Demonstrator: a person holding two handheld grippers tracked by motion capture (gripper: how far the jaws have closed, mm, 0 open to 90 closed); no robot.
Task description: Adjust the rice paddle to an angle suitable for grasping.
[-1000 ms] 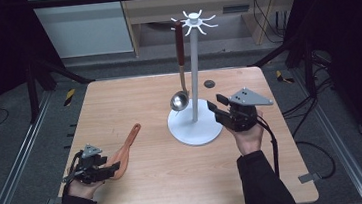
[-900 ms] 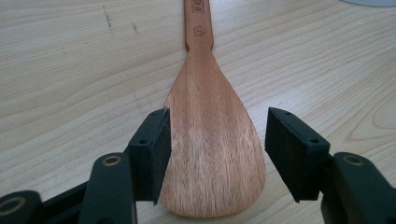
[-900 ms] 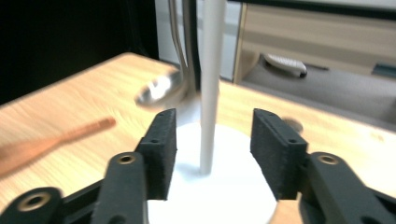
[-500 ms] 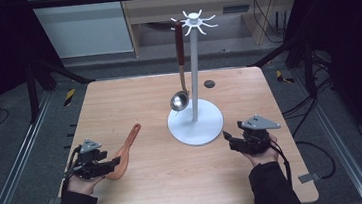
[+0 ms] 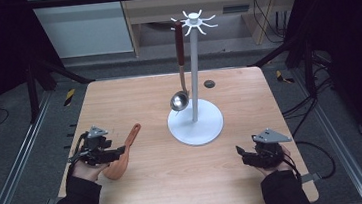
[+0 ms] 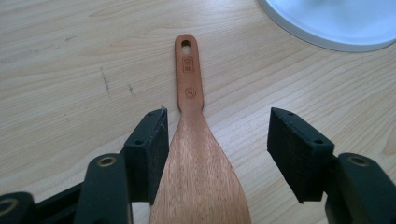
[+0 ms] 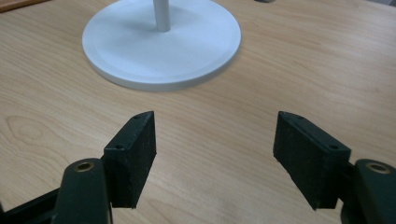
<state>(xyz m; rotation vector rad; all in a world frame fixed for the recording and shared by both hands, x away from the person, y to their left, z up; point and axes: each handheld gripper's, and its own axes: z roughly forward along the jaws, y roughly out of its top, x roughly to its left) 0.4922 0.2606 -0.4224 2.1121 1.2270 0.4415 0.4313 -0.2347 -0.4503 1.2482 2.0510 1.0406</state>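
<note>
While the wooden spatula (image 6: 198,168) lies flat on the surface (image 5: 167,188) at its near left part, the left hand-held gripper (image 5: 118,152) sits over the blade end with its jaws spread wide; they have just been opening further. In the left gripper view the blade lies between the two black pads: one pad (image 6: 152,149) stands right at the blade's edge, and whether it touches cannot be told, while the other pad is clearly apart from it. The spatula's handle, with a hanging hole at its tip, points away toward the white stand (image 5: 196,125).

That stand has a round base and an upright pole topped by a ring of hooks; a ladle (image 5: 179,82) with a dark red handle hangs from one hook, its metal bowl just above the base.

At the near right, the right hand-held gripper (image 5: 244,154) is low over bare wood, jaws wide with nothing between them, having just been opening. It points toward the stand's base, near it but apart.
</note>
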